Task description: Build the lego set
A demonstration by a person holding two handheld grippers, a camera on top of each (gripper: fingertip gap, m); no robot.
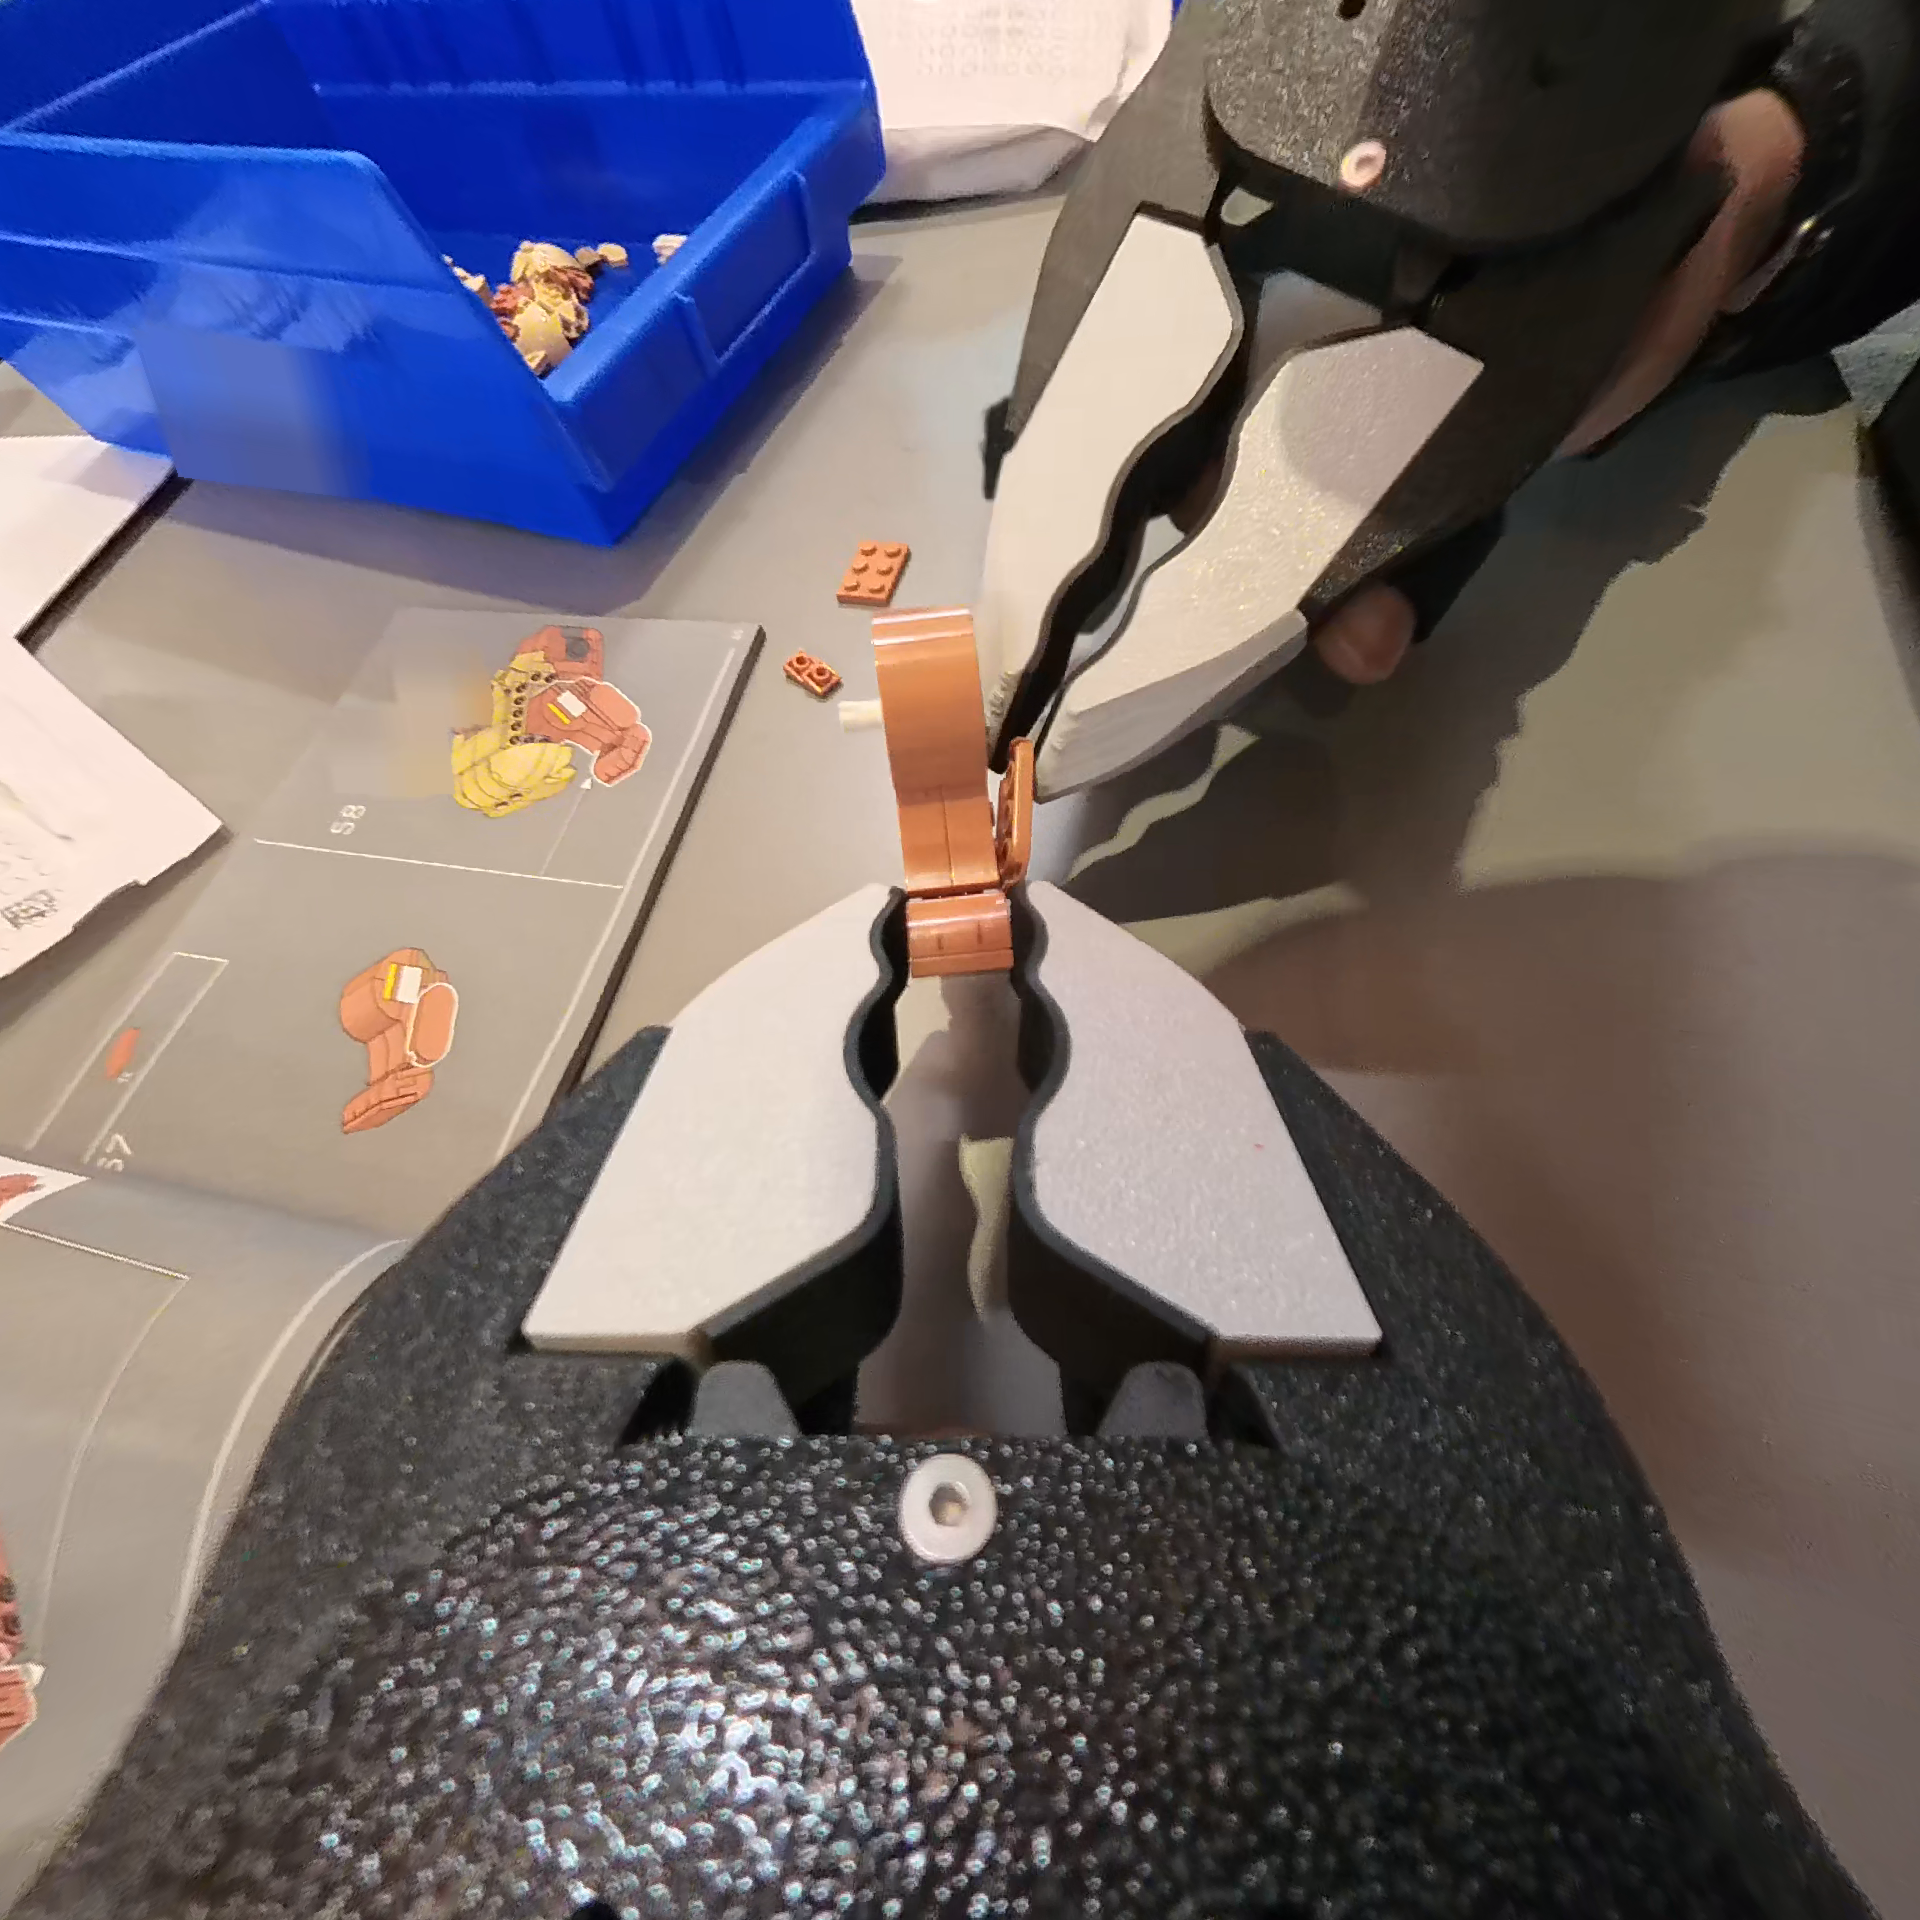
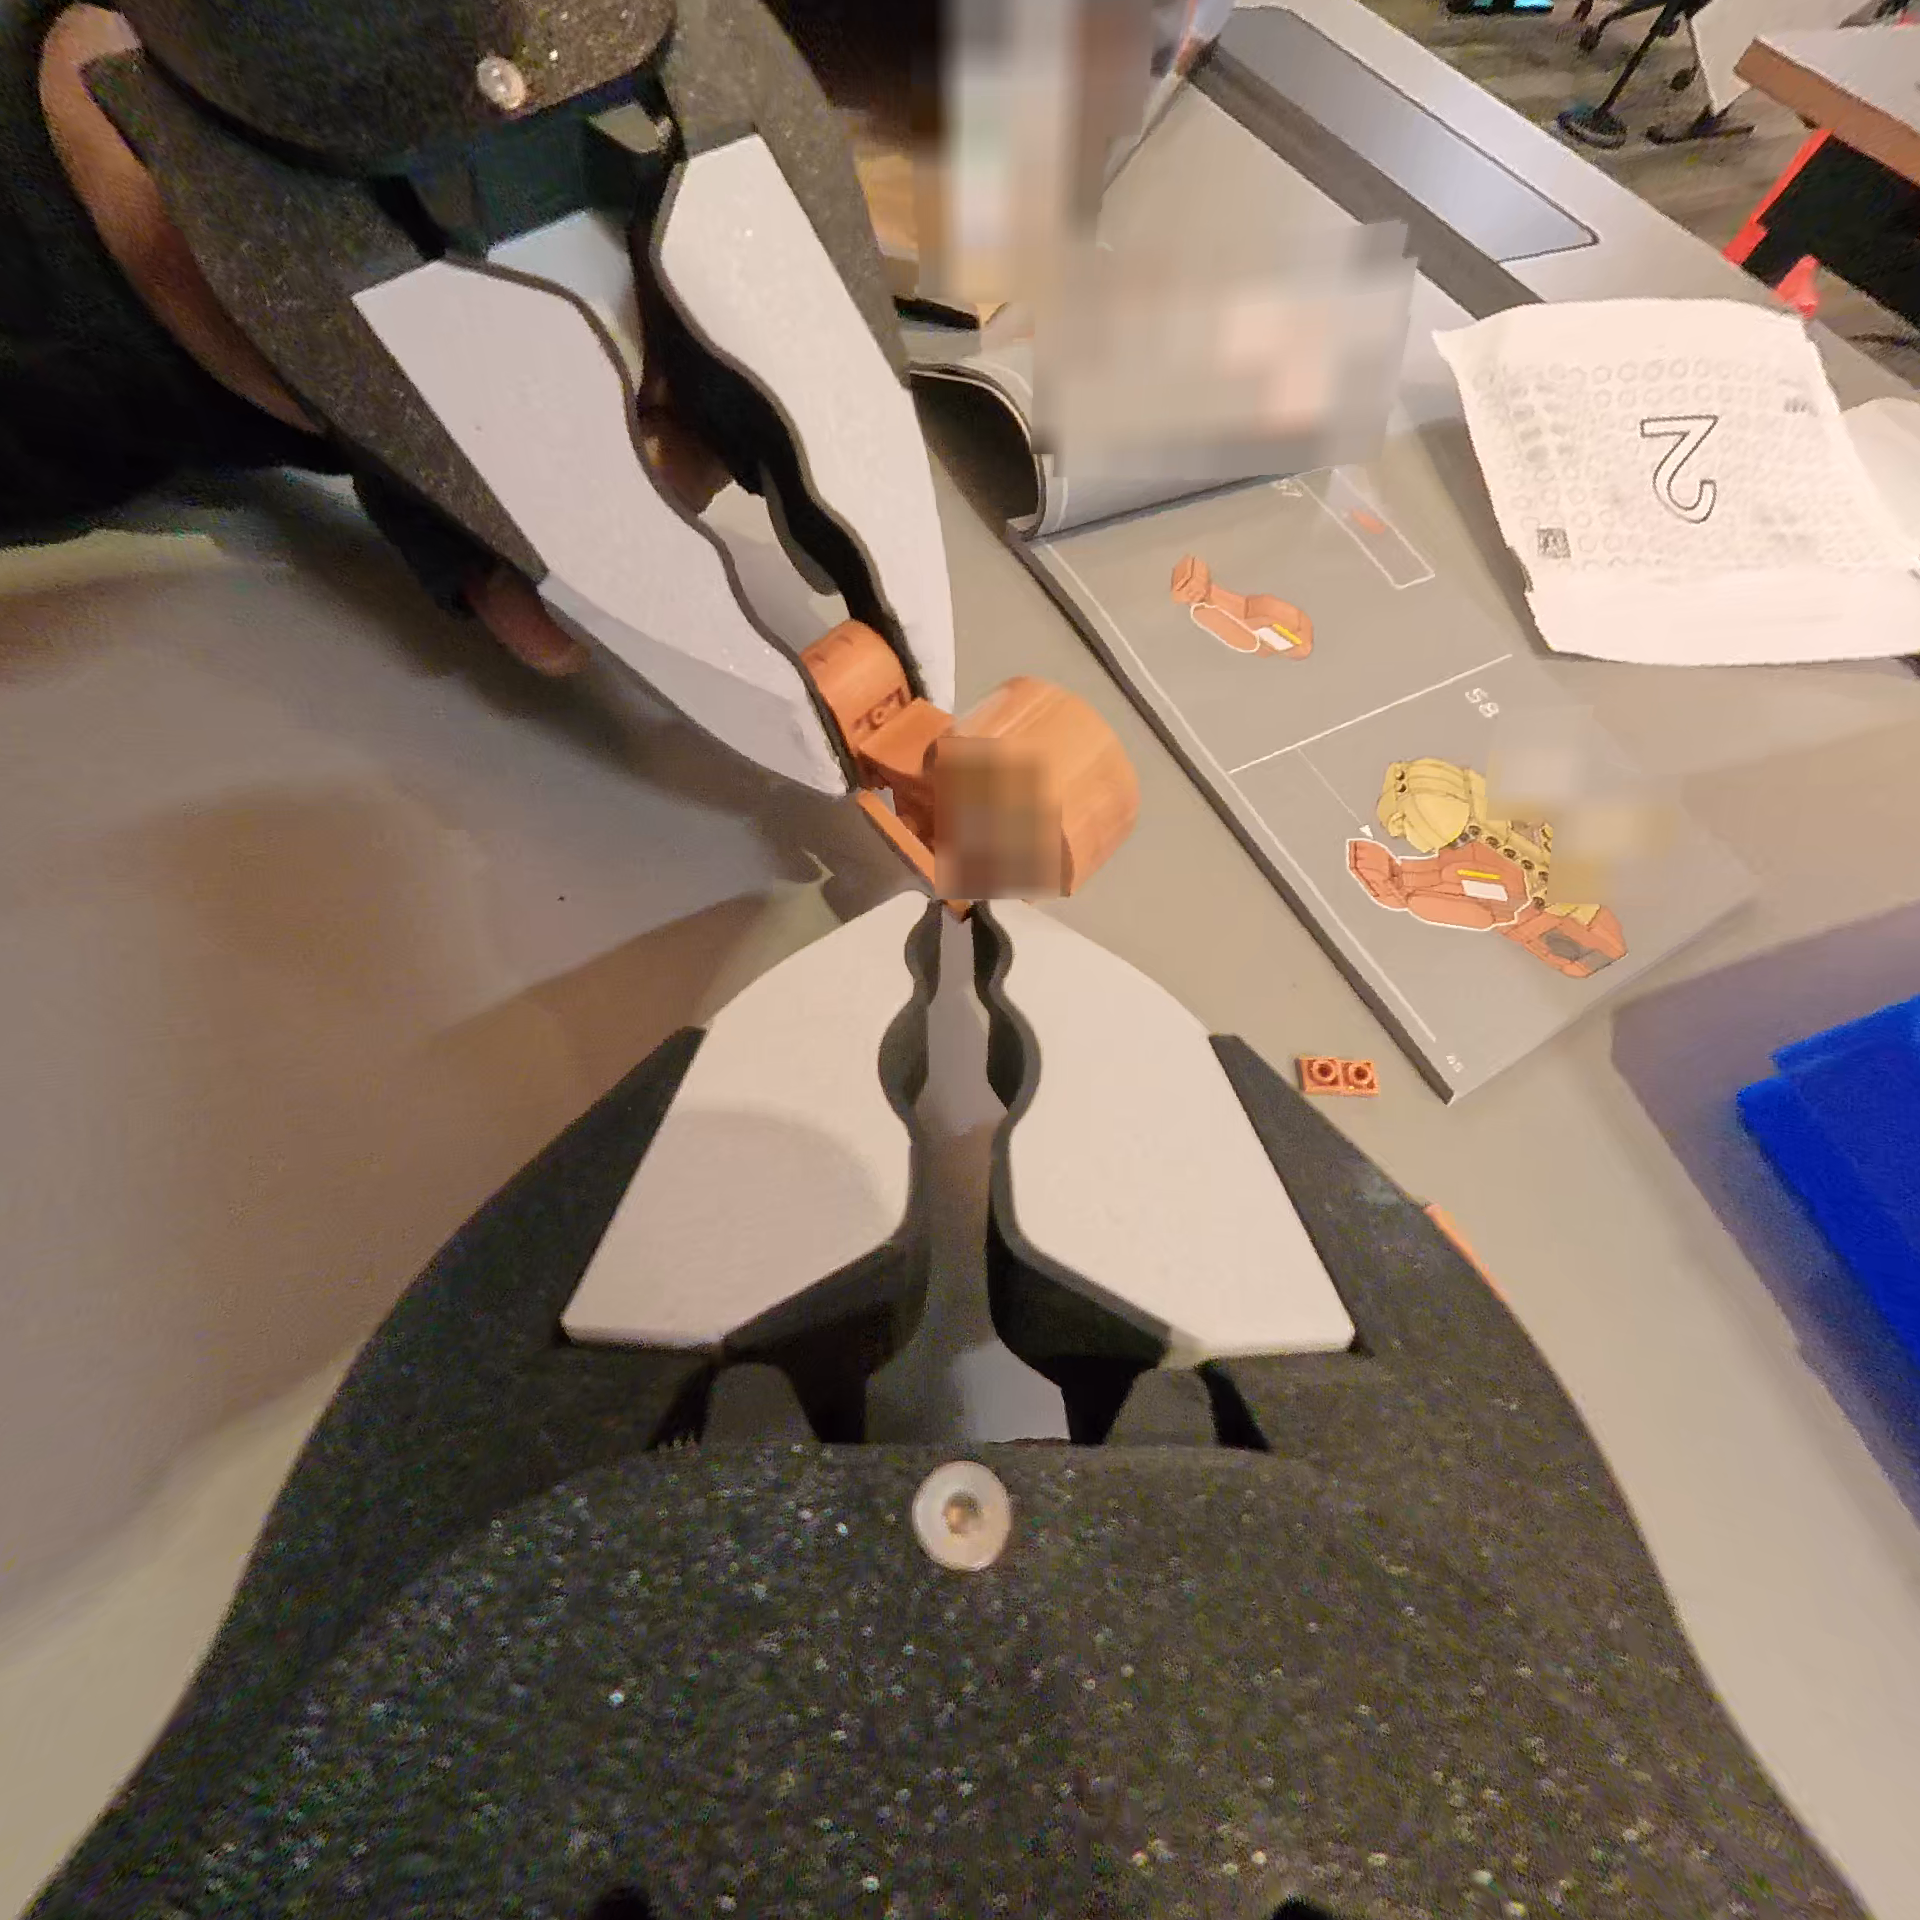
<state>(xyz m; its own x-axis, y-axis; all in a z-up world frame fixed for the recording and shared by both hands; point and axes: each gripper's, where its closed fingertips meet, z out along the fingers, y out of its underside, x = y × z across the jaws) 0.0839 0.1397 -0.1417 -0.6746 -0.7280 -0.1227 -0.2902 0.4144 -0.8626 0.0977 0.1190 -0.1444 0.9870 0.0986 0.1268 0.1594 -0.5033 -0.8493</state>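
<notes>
Holding orange-brown curved plastic brick assembly (image 1: 940,821) in left gripper (image 1: 958,914), pads pressing base; right gripper (image 2: 956,920) nearly closed, pinching thin orange plate (image 1: 1016,805) against assembly's right side (seating underway); likely needs firm press.

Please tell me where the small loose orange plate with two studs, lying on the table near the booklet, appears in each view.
Left wrist view: the two-stud plate lies above centre, just right of the booklet's edge, left of the curved orange assembly.
Right wrist view: the same plate lies right of centre, by the booklet's near corner.
Shared landmark: the open instruction booklet.
</notes>
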